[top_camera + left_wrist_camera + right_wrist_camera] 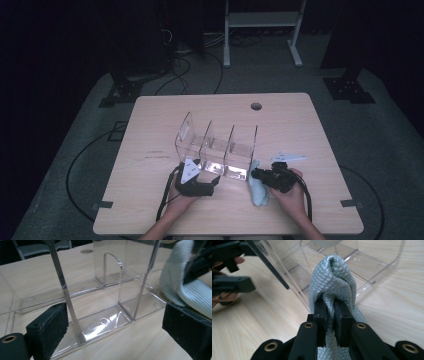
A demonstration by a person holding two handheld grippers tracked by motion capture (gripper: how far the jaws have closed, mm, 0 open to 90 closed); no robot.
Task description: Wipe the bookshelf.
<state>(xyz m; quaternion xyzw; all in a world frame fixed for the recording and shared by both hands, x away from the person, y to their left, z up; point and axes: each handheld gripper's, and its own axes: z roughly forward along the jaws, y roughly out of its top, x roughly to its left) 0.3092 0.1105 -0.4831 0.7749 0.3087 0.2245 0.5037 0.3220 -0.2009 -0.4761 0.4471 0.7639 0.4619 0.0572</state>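
My right gripper [330, 315] is clamped on a fold of the pale blue cloth [333, 277], touching the clear rack's [215, 145] right end near the table's [165, 107] front edge. Left gripper [115, 327] stands apart, straddling a divider. I judge I should brace the rack first, then wipe the end wall slowly.

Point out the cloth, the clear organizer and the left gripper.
cloth [332, 275], right gripper view, bulging fold.
clear organizer [216, 145], high view, middle divider.
left gripper [115, 327], left gripper view, midway between open jaws.
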